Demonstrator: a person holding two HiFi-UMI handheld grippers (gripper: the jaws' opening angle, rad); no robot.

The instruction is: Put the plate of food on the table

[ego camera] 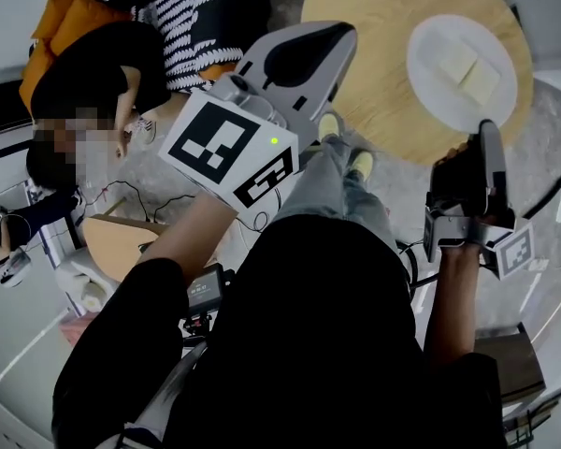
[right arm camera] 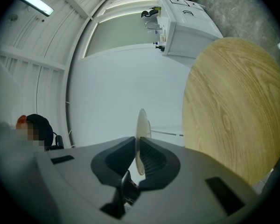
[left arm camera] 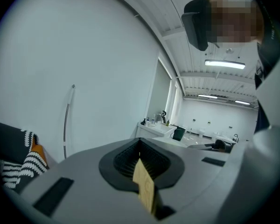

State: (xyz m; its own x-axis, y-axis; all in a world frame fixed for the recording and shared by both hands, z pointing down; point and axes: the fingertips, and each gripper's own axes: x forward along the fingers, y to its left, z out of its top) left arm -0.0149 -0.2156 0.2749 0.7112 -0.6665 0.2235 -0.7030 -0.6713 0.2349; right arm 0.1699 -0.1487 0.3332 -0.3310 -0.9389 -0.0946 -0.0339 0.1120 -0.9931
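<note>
**Plate pinched at its rim over the bench**

Closest to the lens, the left gripper (left arm camera: 141, 164) is raised in front of the person's dark torso, its marker cube (ego camera: 226, 148) well apart from the work. Its fingers are clamped on a thin tan slip (left arm camera: 144, 188).

The plate (ego camera: 428, 54) lies over the right part of the round wooden bench (ego camera: 374, 26), with 2 pale slabs of food (ego camera: 467, 71) on it. The right gripper (right arm camera: 137, 155) has its fingers (right arm camera: 115, 158) clenched on the plate's near rim, which shows edge-on between them.

A hold at 1 spot on the rim gives little control of tilt. If the wrist rolls, the food may slide off. Letting go before the plate sits flat could tip it, since it is near the bench's edge.

No view shows whether the plate's underside touches the bench. In the head view the right gripper's body covers the point of grip, and its own view hides the food. What the tan slip is, I cannot tell.
</note>
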